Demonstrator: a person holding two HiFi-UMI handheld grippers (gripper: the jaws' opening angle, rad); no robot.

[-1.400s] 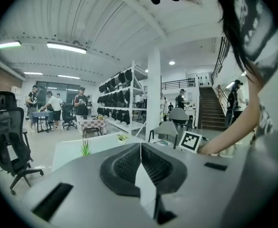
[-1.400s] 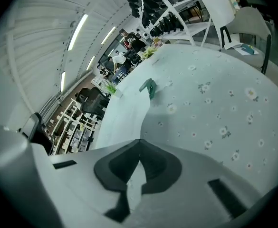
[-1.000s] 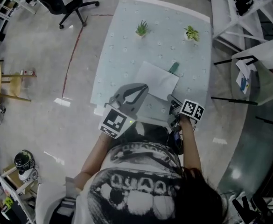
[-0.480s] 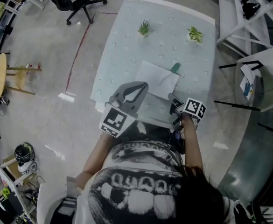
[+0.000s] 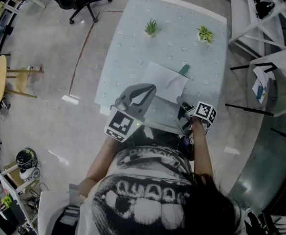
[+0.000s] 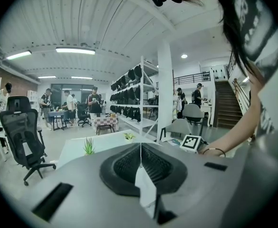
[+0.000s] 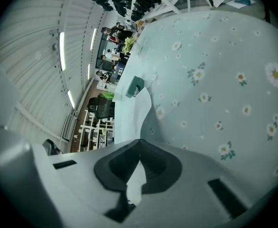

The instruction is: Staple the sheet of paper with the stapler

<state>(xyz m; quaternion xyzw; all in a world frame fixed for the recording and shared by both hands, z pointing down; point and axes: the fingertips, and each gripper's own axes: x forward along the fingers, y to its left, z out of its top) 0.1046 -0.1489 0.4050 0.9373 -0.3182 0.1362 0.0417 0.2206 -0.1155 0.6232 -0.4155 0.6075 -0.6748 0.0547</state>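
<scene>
Both my left gripper (image 5: 151, 87) and right gripper (image 5: 181, 106) are pressed together on nothing, and the green stapler (image 5: 183, 70) lies just ahead at the far right corner of the sheet of paper (image 5: 162, 80), straight out from the right one, so right's nearer.

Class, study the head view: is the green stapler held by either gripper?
No, the stapler lies untouched on the table by the sheet of paper.

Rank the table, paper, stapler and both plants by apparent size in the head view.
1. table
2. sheet of paper
3. left plant and right plant, alike
4. stapler, only slightly smaller
</scene>
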